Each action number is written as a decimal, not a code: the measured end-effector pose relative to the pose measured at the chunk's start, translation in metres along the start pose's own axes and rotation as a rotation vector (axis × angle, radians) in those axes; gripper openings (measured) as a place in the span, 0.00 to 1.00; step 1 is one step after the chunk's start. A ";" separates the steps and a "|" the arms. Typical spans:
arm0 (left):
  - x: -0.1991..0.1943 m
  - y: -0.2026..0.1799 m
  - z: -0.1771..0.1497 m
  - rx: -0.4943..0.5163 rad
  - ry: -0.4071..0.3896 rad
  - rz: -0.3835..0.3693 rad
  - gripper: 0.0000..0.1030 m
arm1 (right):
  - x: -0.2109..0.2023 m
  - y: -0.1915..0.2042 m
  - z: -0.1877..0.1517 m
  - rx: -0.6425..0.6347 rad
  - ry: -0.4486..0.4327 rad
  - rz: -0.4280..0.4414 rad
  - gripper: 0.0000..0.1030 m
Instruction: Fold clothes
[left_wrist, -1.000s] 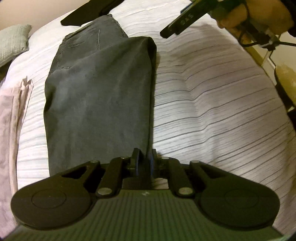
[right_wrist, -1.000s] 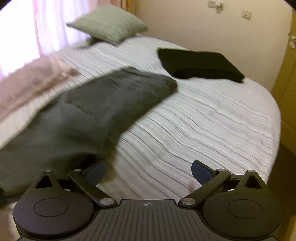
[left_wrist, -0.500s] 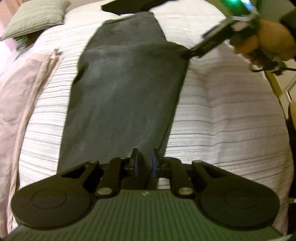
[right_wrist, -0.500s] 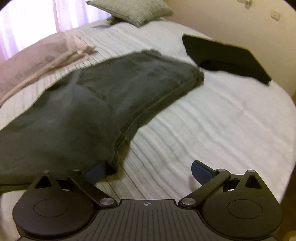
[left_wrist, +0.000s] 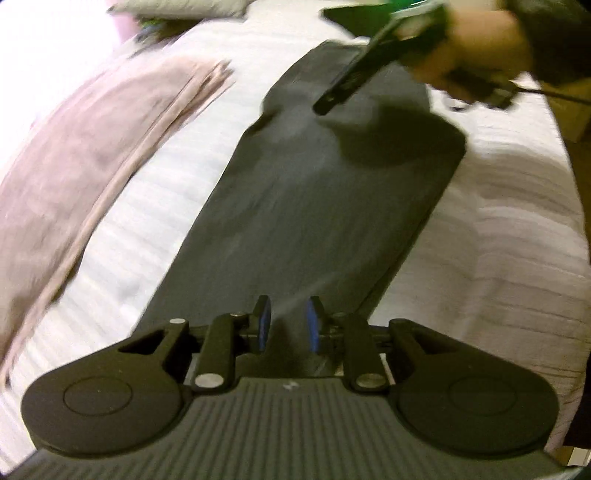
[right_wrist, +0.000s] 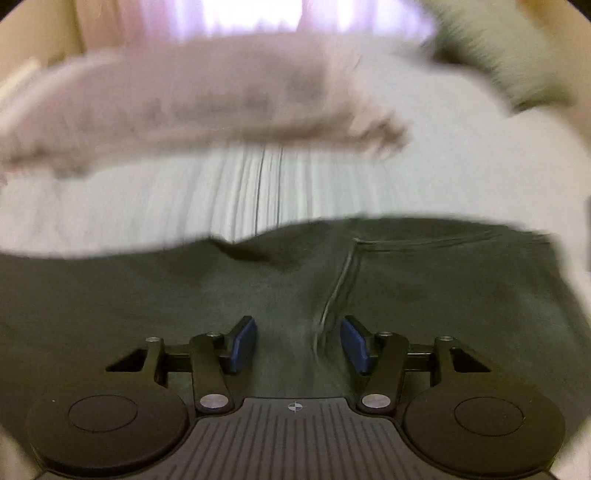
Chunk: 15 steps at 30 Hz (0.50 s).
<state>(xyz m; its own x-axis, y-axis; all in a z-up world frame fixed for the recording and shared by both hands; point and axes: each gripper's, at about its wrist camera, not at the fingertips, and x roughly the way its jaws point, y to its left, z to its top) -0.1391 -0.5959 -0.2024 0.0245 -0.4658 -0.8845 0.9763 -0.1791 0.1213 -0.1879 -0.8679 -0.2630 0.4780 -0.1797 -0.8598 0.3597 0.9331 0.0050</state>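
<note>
The dark grey jeans (left_wrist: 314, 206) lie lengthwise on my striped bedspread (left_wrist: 498, 258) — pink cloth (left_wrist: 85, 166) beside them. My left gripper (left_wrist: 286, 321) and right gripper (right_wrist: 297, 341) hover over the denim, fingers apart, clamping nothing.

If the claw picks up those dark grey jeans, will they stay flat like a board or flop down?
Probably flop: the jeans lie limp on the striped bed, with a soft wrinkle by the seam. They look thick, so likely heavyish. The cloth seems rough, so it probably won't slip from the left claw.
</note>
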 end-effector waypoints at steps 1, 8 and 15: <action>0.001 0.000 -0.006 -0.024 0.024 0.013 0.17 | 0.018 -0.003 0.004 -0.018 0.029 0.007 0.57; -0.018 0.007 -0.041 -0.183 0.136 0.136 0.19 | -0.006 0.022 0.011 -0.115 -0.068 0.052 0.58; -0.053 0.022 -0.075 -0.321 0.162 0.265 0.24 | 0.049 0.071 0.023 -0.115 0.002 0.099 0.72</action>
<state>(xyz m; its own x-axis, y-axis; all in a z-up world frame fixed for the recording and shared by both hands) -0.1033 -0.5104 -0.1866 0.2911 -0.3133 -0.9039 0.9485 0.2180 0.2299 -0.1205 -0.8174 -0.2927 0.5052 -0.0847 -0.8589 0.2171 0.9756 0.0315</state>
